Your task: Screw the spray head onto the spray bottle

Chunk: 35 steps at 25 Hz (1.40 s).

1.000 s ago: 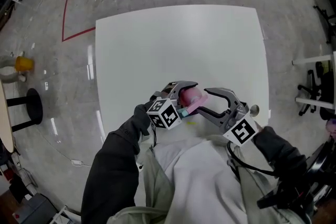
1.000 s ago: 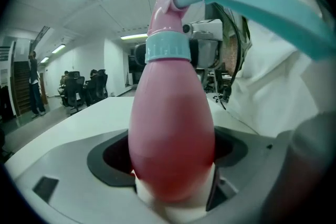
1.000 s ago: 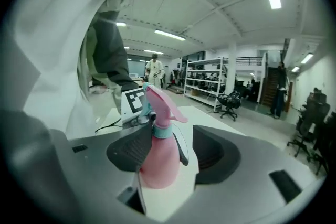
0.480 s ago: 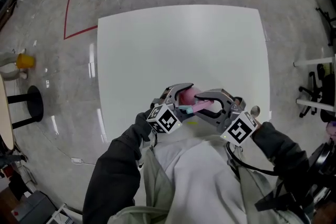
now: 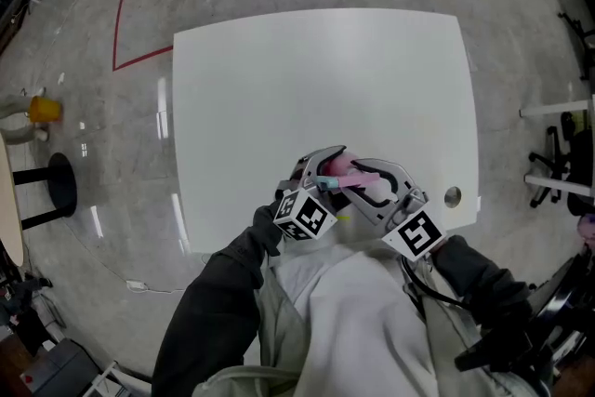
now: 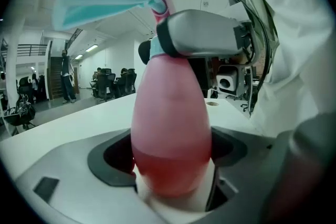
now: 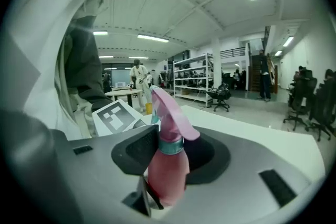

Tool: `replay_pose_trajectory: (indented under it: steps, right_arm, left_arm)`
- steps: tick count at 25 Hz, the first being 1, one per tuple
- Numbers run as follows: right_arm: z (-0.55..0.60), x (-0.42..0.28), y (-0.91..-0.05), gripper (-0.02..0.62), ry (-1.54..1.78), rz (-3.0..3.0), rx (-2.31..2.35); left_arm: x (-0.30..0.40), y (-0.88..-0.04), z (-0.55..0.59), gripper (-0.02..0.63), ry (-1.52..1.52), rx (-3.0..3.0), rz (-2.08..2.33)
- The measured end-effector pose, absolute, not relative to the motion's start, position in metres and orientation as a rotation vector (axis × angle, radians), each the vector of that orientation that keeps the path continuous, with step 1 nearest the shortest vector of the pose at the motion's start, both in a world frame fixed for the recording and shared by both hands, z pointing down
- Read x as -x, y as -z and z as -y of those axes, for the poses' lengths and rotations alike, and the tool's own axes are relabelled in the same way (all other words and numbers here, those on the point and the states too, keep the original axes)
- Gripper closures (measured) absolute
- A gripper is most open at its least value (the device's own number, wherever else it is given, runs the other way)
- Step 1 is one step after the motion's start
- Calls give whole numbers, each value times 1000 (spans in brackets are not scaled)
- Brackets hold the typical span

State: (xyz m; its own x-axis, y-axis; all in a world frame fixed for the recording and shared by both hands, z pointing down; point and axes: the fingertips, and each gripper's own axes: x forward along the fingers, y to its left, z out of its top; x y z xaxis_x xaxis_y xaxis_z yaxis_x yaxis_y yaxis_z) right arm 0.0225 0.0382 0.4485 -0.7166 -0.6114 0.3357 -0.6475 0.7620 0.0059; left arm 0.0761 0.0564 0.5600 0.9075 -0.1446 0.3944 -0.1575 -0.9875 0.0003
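A pink spray bottle with a teal collar and a pink-and-teal spray head is held above the white table's near edge. My left gripper is shut on the bottle's body, whose base sits deep between its dark pads. My right gripper reaches in from the right. Its jaws have just been closing, with the collar and spray head between them, and now they are shut on the spray head. One grey right finger crosses the neck in the left gripper view. The teal trigger points left there.
A small round metal disc lies near the table's right front corner. On the floor are a red tape line, a yellow object and a black stool at left, with office chairs at right.
The right gripper has moved left over the bottle's top and its jaws have narrowed around the spray head. The left gripper has rolled a little, still holding the bottle.
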Motion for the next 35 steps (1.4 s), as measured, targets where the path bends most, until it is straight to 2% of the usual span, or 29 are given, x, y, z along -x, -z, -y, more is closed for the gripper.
replay_pose_trajectory:
  steps: [5, 9, 13, 17, 20, 22, 23, 30, 35]
  right_arm:
    - [-32, -40, -448, 468, -262, 2480, -1382]
    - [-30, -43, -447, 471, -328, 2436, -1487]
    - [-39, -39, -444, 471, -377, 2657, -1174]
    - [-55, -34, -448, 469, -77, 2619, -796]
    - [-62, -24, -448, 428, 67, 2549, -593]
    - [-65, -18, -445, 432, 96, 2541, -481]
    - [-65, -17, -445, 461, 98, 2542, -459]
    - [-44, -29, -442, 480, -94, 2606, -900]
    - [-46, -29, -443, 480, -147, 2585, -1051]
  left_arm:
    - [-84, -559, -50, 181, -589, -2995, 353]
    - [-86, -557, -48, 181, -569, -2980, 373]
    - [-80, -557, -61, 181, -568, -3029, 154]
    - [-76, -562, -71, 181, -706, -3096, -86]
    - [-76, -565, -80, 181, -781, -3107, -234]
    - [-76, -565, -82, 181, -801, -3108, -278]
    - [-76, -564, -82, 181, -797, -3107, -271]
    - [-77, -560, -59, 181, -627, -3059, 84]
    - [-78, -562, -58, 181, -666, -3071, 146]
